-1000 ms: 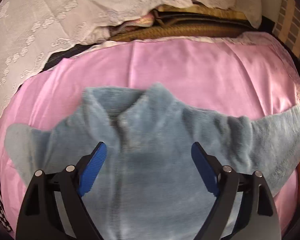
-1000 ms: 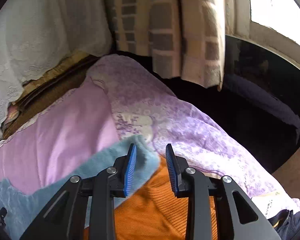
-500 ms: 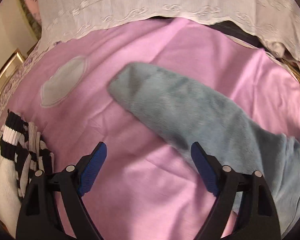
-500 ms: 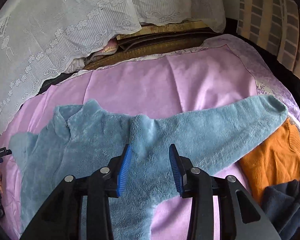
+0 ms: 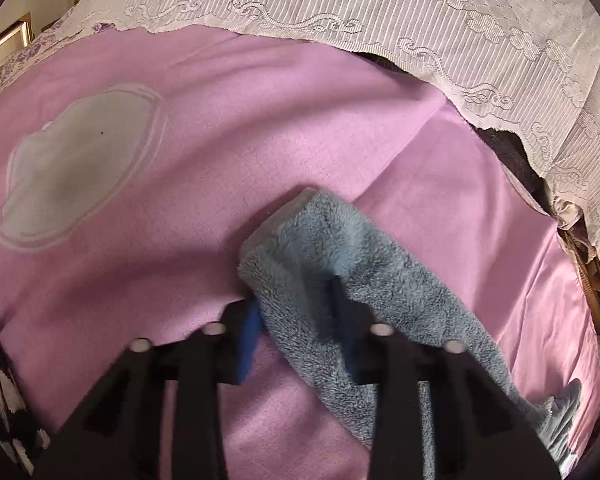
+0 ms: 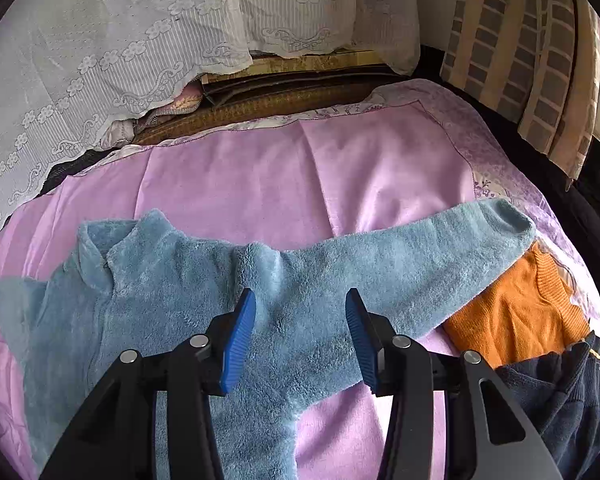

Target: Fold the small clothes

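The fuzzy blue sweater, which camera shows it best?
The right wrist view. There the whole fuzzy blue sweater lies spread on the pink sheet, collar and one long sleeve showing, under the open right gripper. The left wrist view shows only one sleeve, between the fingers of the left gripper.

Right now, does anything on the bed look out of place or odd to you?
Only small things: the blue fleece top's far sleeve drapes over the orange sweater instead of lying on the pink sheet. The sheet also carries a pale cloud-shaped patch, possibly a print. No damage visible.
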`<move>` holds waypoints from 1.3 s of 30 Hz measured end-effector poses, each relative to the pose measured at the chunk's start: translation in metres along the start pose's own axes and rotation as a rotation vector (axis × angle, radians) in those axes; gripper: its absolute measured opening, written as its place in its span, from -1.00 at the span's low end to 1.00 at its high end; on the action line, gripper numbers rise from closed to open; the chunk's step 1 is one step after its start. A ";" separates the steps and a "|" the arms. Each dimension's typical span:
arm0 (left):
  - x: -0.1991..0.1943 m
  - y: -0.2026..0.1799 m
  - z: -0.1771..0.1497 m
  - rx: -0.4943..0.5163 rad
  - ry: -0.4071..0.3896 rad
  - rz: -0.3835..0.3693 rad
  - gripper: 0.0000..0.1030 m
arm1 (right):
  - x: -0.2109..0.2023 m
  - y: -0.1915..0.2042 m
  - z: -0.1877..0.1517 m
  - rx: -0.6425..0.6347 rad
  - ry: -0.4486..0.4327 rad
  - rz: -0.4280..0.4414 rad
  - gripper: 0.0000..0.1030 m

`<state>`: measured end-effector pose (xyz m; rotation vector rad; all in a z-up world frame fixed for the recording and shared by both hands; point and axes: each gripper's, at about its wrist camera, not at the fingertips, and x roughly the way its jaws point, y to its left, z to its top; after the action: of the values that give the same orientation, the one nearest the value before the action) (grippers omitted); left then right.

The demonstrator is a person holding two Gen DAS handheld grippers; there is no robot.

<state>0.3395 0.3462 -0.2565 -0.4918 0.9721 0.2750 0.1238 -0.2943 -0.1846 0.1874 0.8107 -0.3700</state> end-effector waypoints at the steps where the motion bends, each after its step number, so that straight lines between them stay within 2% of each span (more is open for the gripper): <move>1: -0.005 0.004 -0.001 -0.023 -0.003 -0.024 -0.83 | 0.003 0.000 0.000 0.008 0.004 0.006 -0.09; 5: -0.033 0.012 -0.004 -0.021 -0.078 0.018 -0.84 | 0.014 0.002 -0.001 0.013 0.019 0.026 -0.09; 9: -0.027 0.024 -0.008 0.002 -0.022 0.067 -0.78 | 0.026 0.000 -0.002 -0.026 0.023 0.006 -0.09; 12: -0.034 0.023 -0.016 0.016 -0.029 0.086 -0.71 | 0.036 -0.015 0.002 0.028 0.039 -0.013 -0.09; 15: -0.053 0.021 -0.025 0.024 -0.069 0.130 -0.68 | 0.039 -0.019 0.007 0.040 0.037 0.027 -0.09; 17: -0.069 0.026 -0.033 -0.009 -0.088 0.178 -0.68 | 0.040 -0.013 0.008 0.019 0.029 0.045 -0.09; 19: -0.088 0.022 -0.046 0.006 -0.132 0.233 -0.72 | 0.043 -0.006 0.008 0.018 0.034 0.084 -0.09; 20: -0.098 0.016 -0.053 0.018 -0.153 0.232 -0.73 | 0.045 0.000 0.008 0.016 0.038 0.114 -0.09; 22: -0.110 -0.007 -0.069 0.067 -0.167 0.172 -0.72 | 0.051 0.014 0.007 0.001 0.043 0.163 -0.09; 26: -0.105 -0.105 -0.108 0.340 -0.103 -0.020 -0.58 | 0.064 0.045 0.008 -0.036 0.060 0.254 -0.09; 27: -0.102 -0.132 -0.120 0.411 -0.094 -0.058 -0.49 | 0.068 0.051 0.009 -0.052 0.066 0.269 -0.09; 29: -0.091 -0.176 -0.141 0.507 -0.073 -0.095 -0.30 | 0.078 0.057 0.010 -0.071 0.083 0.285 -0.09; 31: -0.070 -0.208 -0.157 0.589 -0.037 -0.099 -0.23 | 0.094 0.049 0.010 -0.052 0.115 0.267 -0.09; 32: -0.058 -0.218 -0.164 0.628 -0.021 -0.071 -0.23 | 0.103 0.039 0.010 -0.027 0.128 0.249 -0.11; 33: -0.043 -0.222 -0.166 0.655 -0.002 -0.024 -0.23 | 0.111 0.028 0.011 -0.002 0.137 0.249 -0.30; 35: -0.018 -0.215 -0.168 0.643 0.051 0.039 -0.15 | 0.119 0.007 0.013 0.036 0.156 0.304 -0.53; 36: -0.012 -0.206 -0.163 0.608 0.067 0.019 -0.02 | 0.119 0.000 0.014 0.044 0.161 0.329 -0.66; 37: -0.014 -0.200 -0.157 0.573 0.071 -0.007 -0.02 | 0.117 -0.004 0.016 0.039 0.163 0.323 -0.71; 38: -0.018 -0.198 -0.154 0.561 0.074 -0.009 -0.02 | 0.112 -0.006 0.017 0.035 0.158 0.323 -0.68; 39: -0.023 -0.198 -0.152 0.560 0.068 -0.006 -0.02 | 0.105 -0.007 0.018 0.039 0.144 0.317 -0.52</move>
<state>0.3042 0.0981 -0.2533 0.0087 1.0622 -0.0256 0.1992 -0.3329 -0.2493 0.3771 0.8992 -0.0744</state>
